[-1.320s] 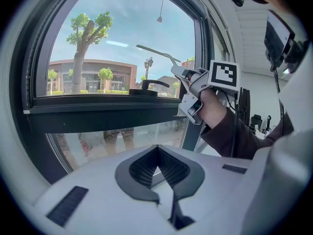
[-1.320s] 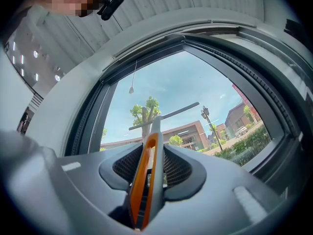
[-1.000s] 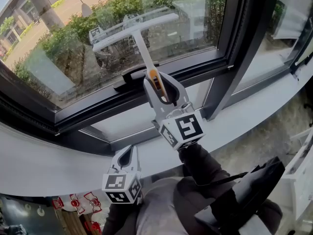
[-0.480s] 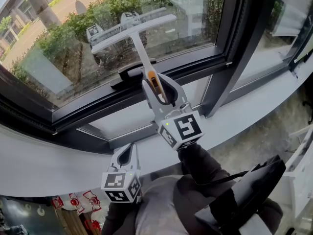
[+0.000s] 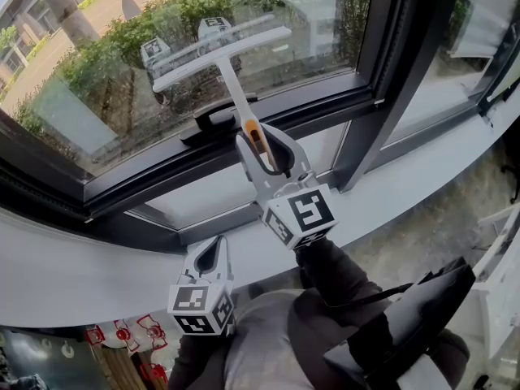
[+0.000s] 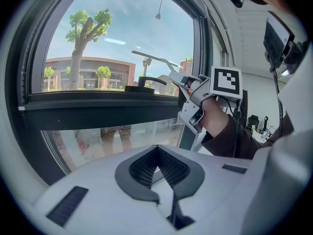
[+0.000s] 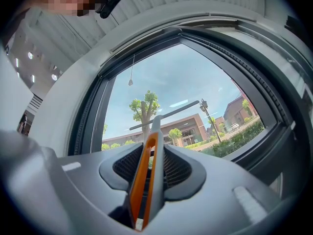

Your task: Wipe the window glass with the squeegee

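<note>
- The squeegee (image 5: 231, 84) is clamped by its handle in the right gripper (image 5: 260, 149).
- Its blade is set crosswise on the window glass (image 5: 89, 104), straight ahead along the jaws.
- The left gripper (image 5: 210, 258) is held near, jaws together on nothing, well apart from the squeegee.

Head view, centre: the lower end of the squeegee (image 5: 221, 49) handle is disappearing between the jaws of the right gripper (image 5: 262, 147), and its shaft is covering part of the window handle (image 5: 210, 118).
- Blade against the glass (image 5: 97, 92): contact not readable, as reflections are doubling the bar.
- The window frame (image 5: 402, 55) is running off the top and left edges.
- Lower left: small red objects (image 5: 150, 331), too small to identify.
- The hand gripping the left gripper (image 5: 213, 254) is staying out of sight beneath the cube.
</note>
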Available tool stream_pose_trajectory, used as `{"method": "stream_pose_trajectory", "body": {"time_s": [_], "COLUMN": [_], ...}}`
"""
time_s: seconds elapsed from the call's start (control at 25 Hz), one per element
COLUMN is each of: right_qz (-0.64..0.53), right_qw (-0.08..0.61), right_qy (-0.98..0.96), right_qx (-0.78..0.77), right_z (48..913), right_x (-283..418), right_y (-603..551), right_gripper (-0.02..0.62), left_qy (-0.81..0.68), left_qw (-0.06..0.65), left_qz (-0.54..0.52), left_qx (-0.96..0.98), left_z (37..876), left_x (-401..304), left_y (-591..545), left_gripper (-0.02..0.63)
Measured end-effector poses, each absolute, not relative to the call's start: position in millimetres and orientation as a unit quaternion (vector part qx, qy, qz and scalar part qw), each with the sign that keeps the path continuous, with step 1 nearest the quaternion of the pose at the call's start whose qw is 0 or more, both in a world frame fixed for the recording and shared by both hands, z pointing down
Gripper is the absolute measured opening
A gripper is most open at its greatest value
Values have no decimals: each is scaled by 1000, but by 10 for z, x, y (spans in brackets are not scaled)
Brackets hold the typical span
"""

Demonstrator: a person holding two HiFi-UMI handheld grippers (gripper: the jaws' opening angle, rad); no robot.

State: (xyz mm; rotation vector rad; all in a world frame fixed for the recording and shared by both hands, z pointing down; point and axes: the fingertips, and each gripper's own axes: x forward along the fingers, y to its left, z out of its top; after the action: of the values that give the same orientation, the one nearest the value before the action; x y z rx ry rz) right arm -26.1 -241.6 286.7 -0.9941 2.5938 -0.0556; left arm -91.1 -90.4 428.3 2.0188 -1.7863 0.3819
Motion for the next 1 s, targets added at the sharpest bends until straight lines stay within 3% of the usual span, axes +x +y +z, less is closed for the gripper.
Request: {"method": "stream_pose_trajectory", "body": {"time_s": [1.0], "right_qz": [-54], "right_qw": [146], "right_qy": [923], "right_qx": [-351], "right_z": [3153], "right_x": [-229], "right_y": [-2347], "right_gripper": [123], "left_qy": [-621], "left_qw": [213], "left_qz": [140], "left_qx": [741], "left_z": [4369], "left_x": [-798], "left_y": [-935], "left_gripper": [0]}}
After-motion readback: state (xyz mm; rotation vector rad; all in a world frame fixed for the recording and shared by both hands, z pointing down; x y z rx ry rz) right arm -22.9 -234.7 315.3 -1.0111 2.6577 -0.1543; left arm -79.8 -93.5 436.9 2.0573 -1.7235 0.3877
